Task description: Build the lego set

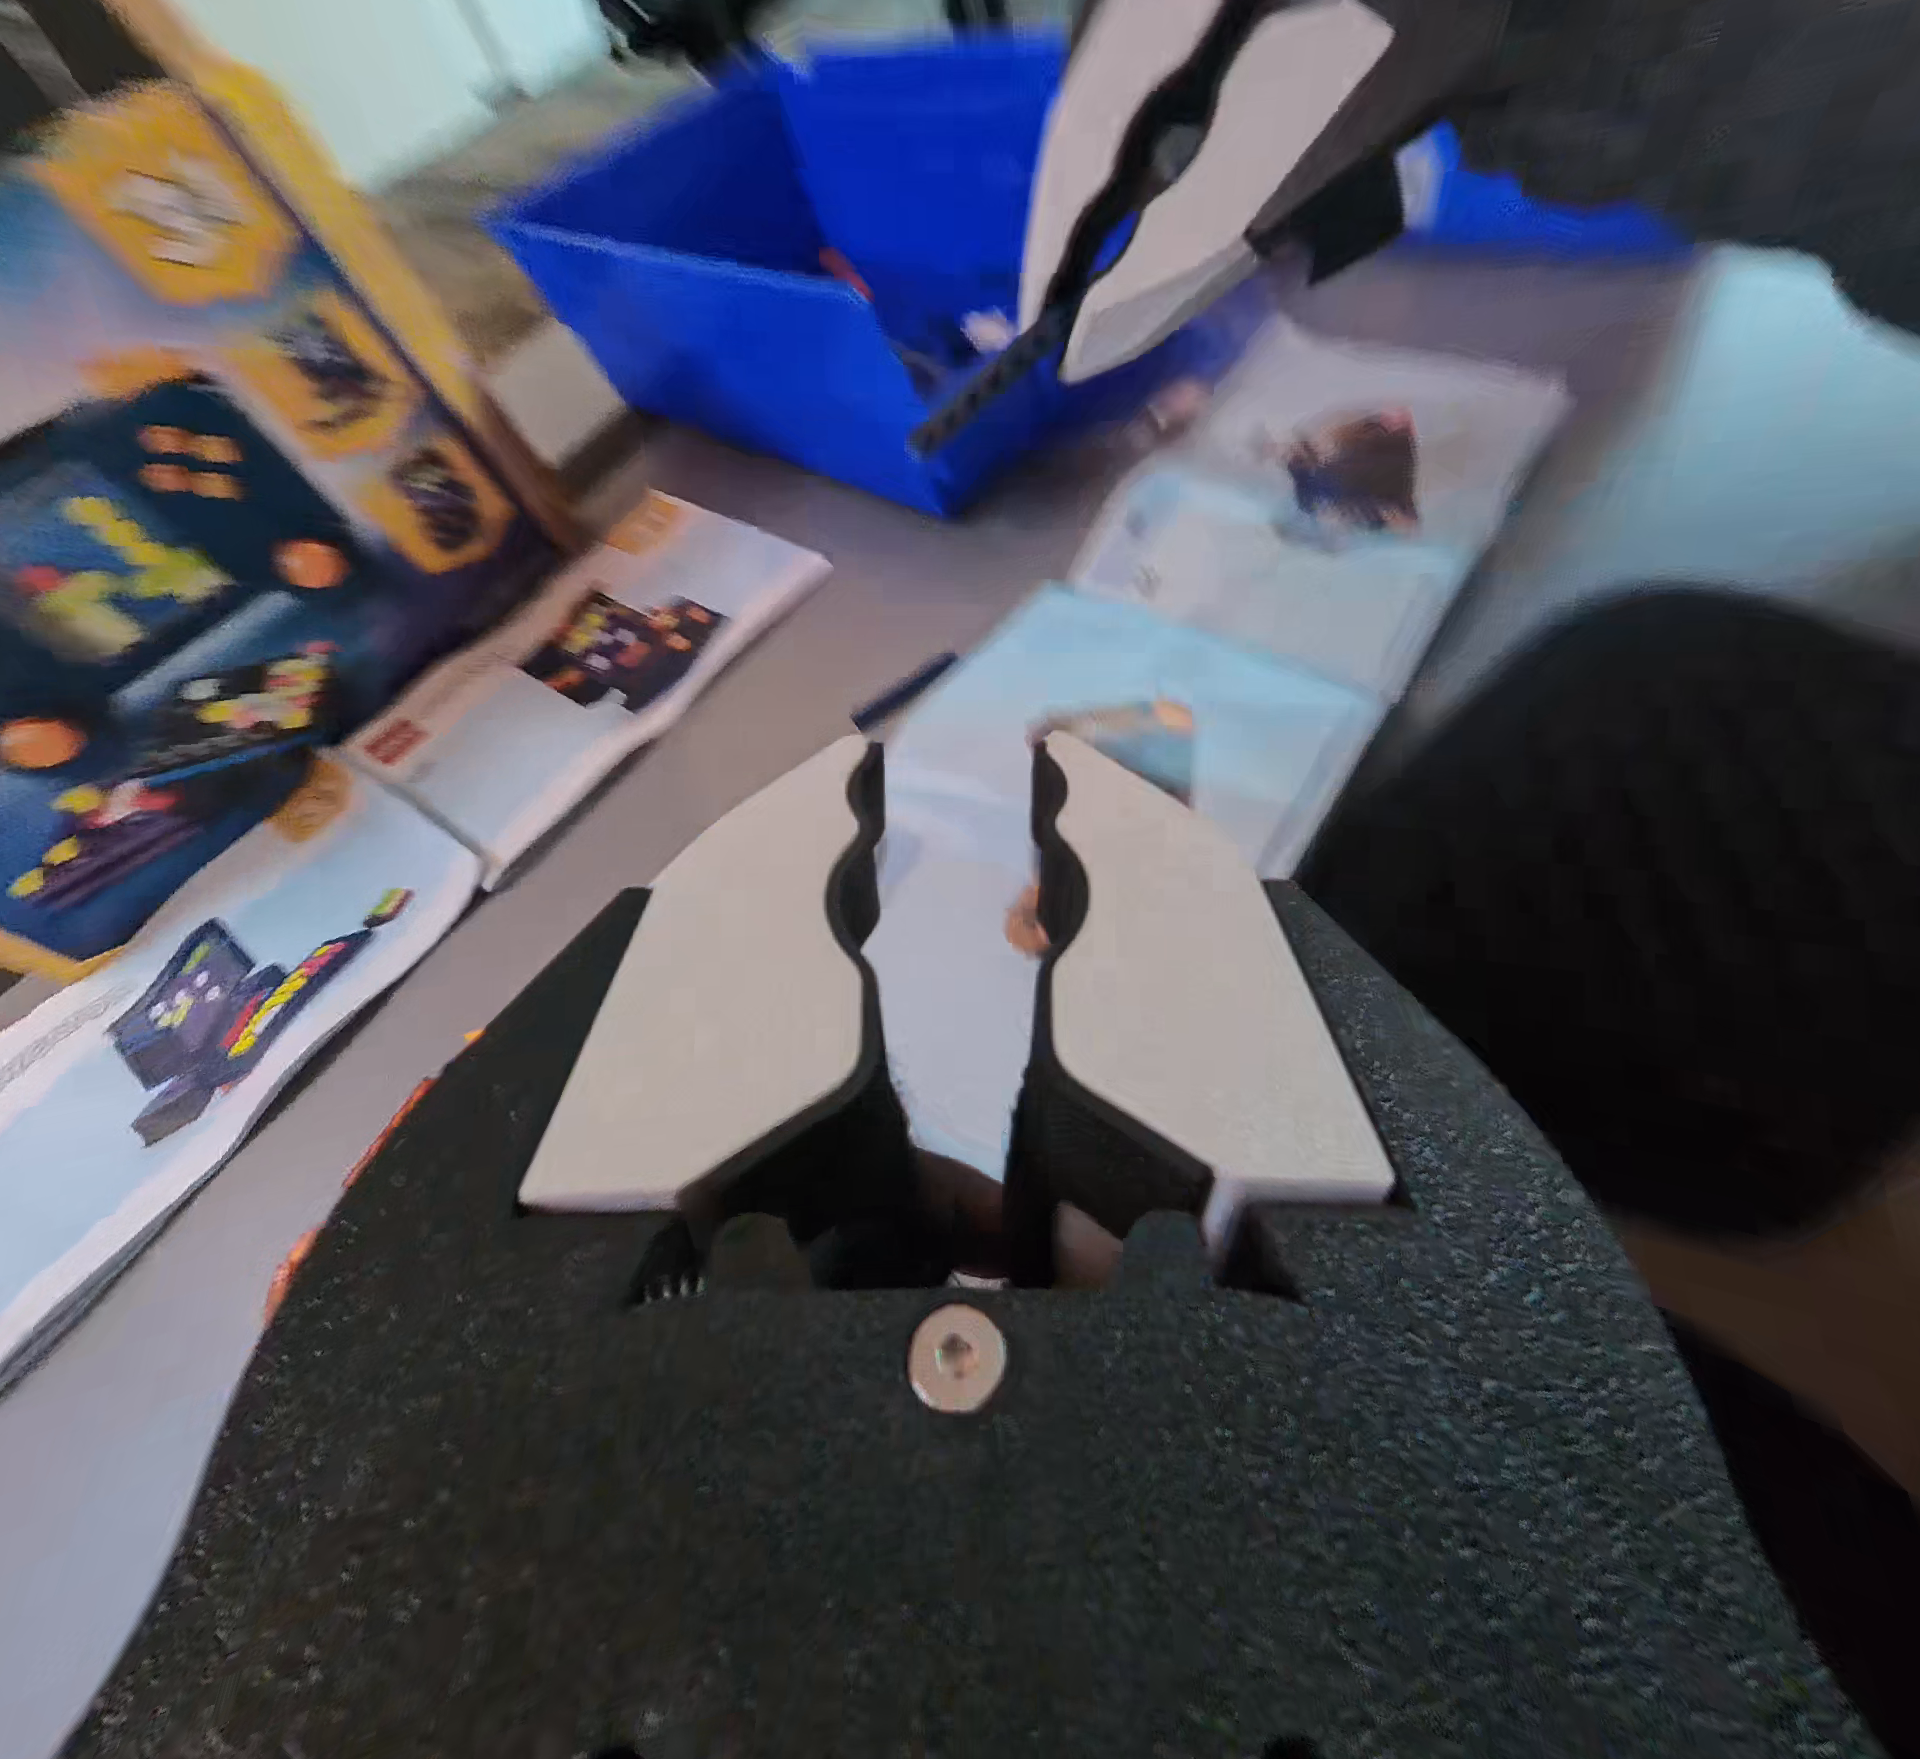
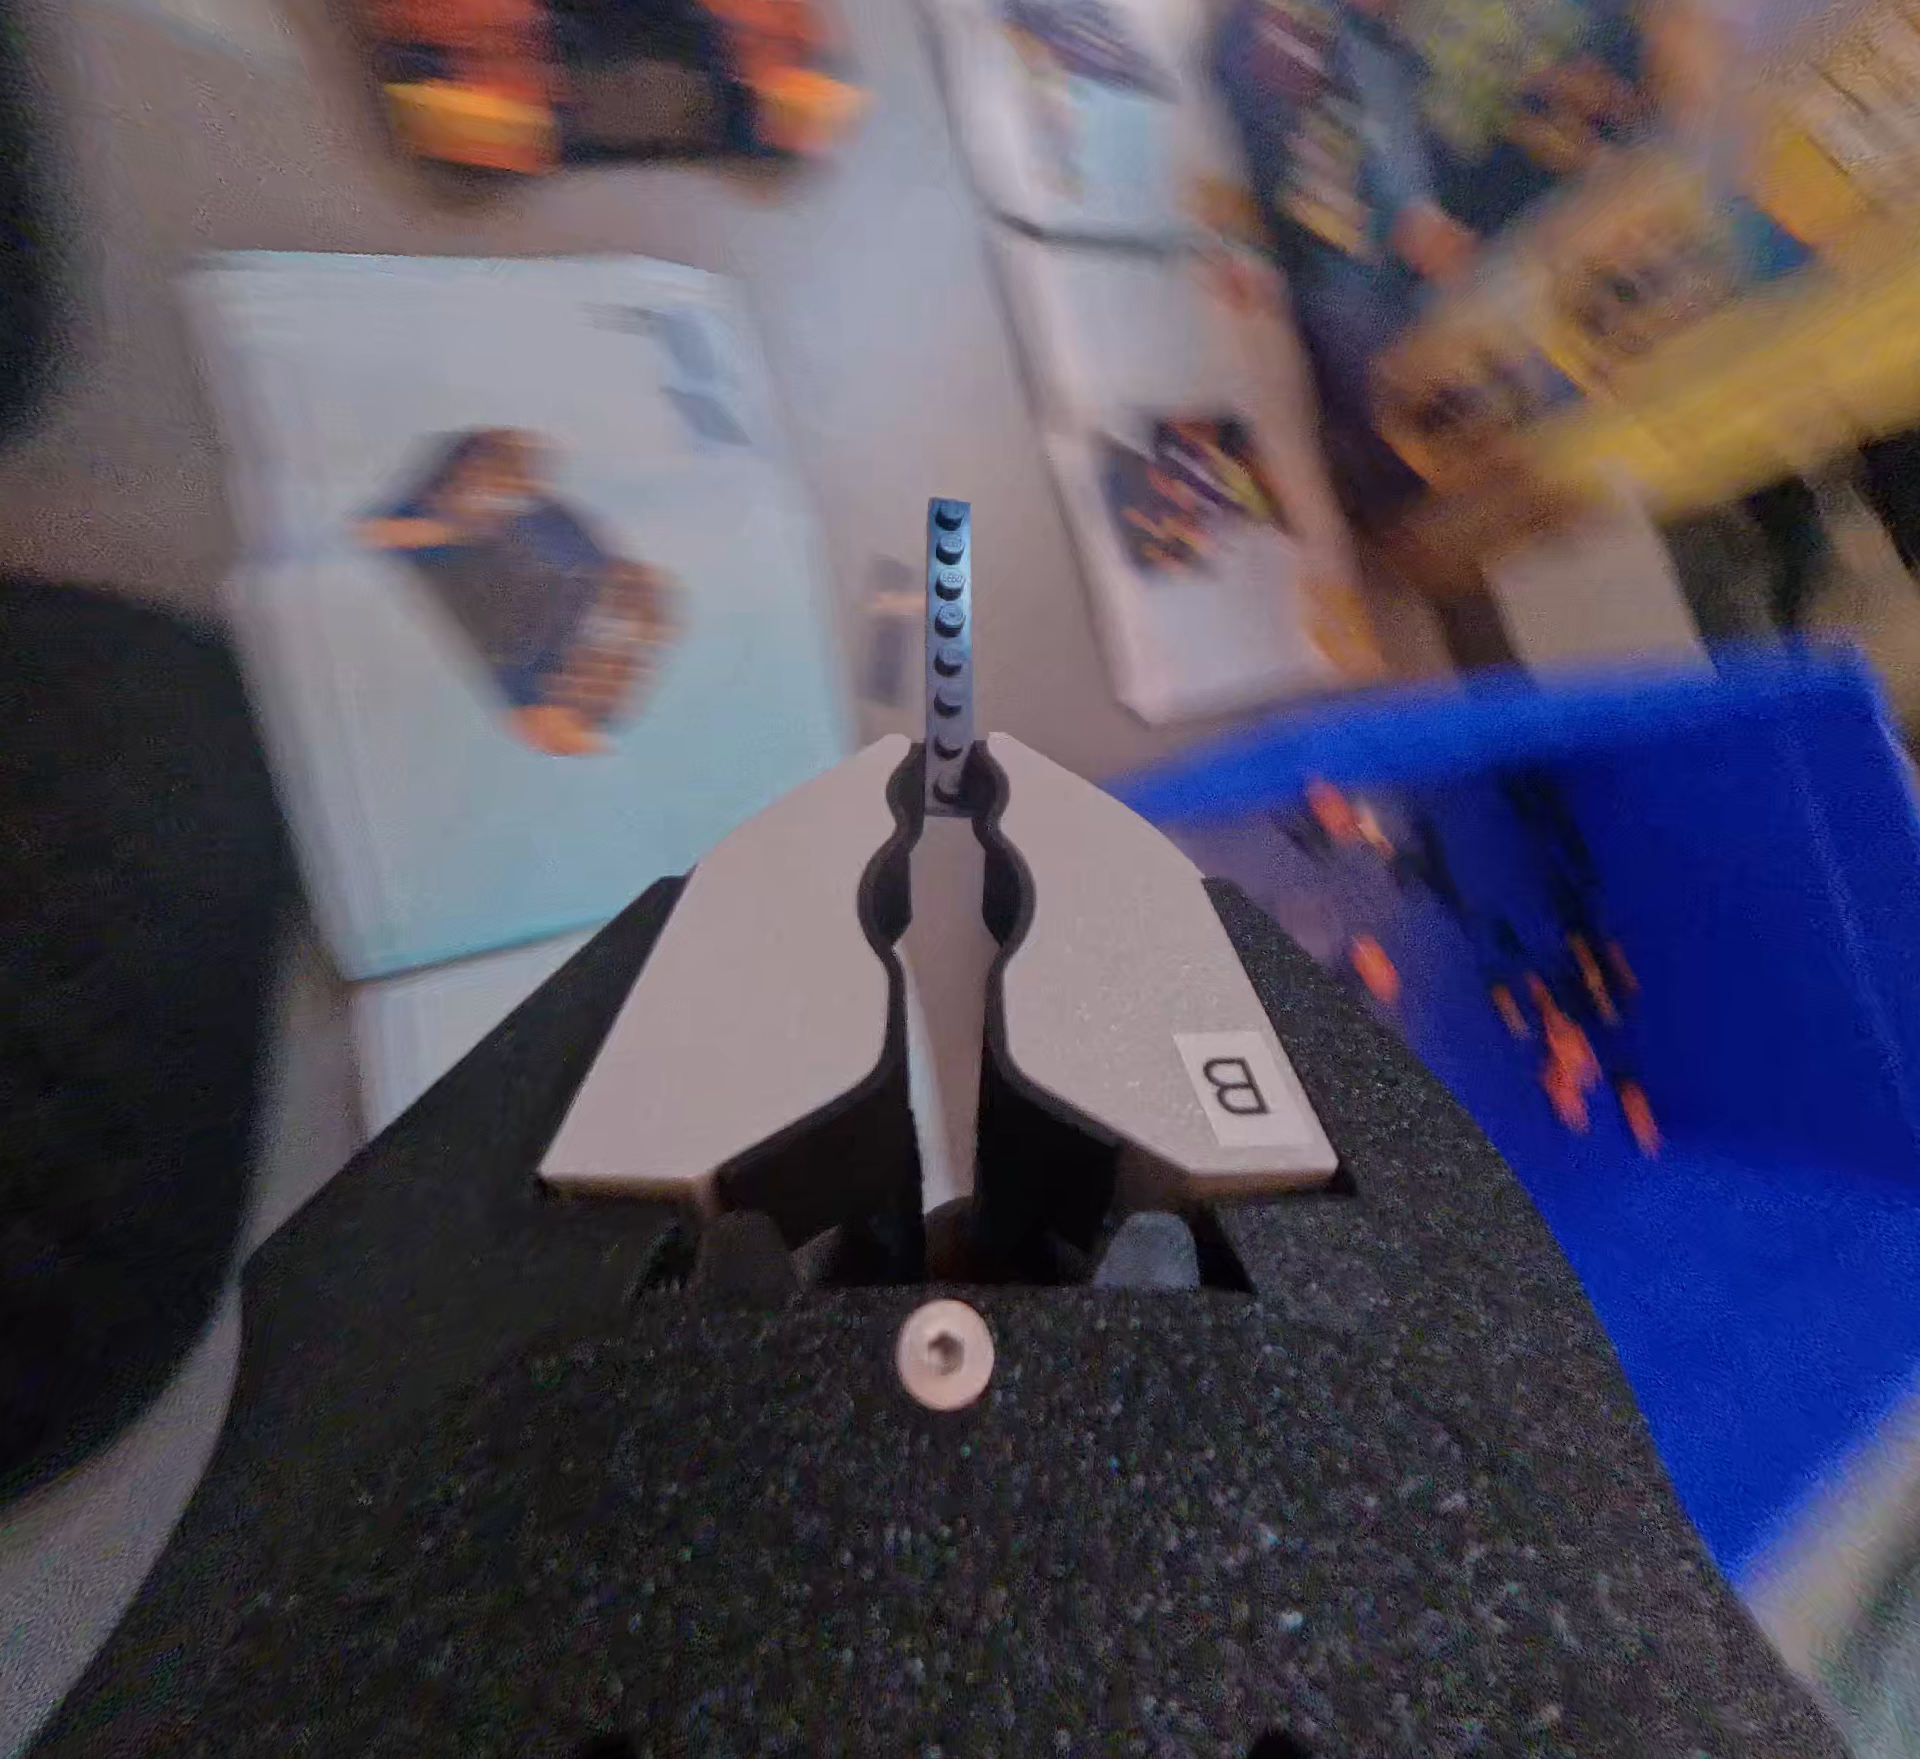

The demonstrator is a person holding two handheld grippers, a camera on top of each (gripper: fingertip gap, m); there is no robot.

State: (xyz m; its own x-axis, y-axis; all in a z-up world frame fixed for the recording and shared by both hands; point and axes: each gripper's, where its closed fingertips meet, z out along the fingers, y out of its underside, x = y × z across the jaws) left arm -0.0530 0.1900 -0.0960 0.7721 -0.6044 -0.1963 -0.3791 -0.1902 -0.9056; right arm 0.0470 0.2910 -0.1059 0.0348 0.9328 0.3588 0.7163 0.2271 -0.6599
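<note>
My right gripper (image 2: pixel 948 753) is shut on one end of a long, thin dark blue studded plate (image 2: pixel 948 629), which sticks straight out past the fingertips. In the left wrist view the right gripper (image 1: pixel 1049 348) hangs over the blue bin (image 1: pixel 727 296) with the plate (image 1: pixel 971 390) pointing down and to the left. My left gripper (image 1: pixel 956 753) is open with nothing between its pads, above a light blue open booklet (image 1: pixel 1143 670). A small dark blue strip (image 1: pixel 904 686) lies on the table just beyond its left fingertip.
A colourful toy box (image 1: pixel 208 462) stands at the left, with white instruction booklets (image 1: pixel 582 670) lying before it. The blue bin (image 2: pixel 1714 1190) holds several small orange and dark pieces. A black-clad hand (image 1: pixel 1610 878) is at the right. Both views are motion-blurred. There is about 15 centimetres between the tips of the two grippers.
</note>
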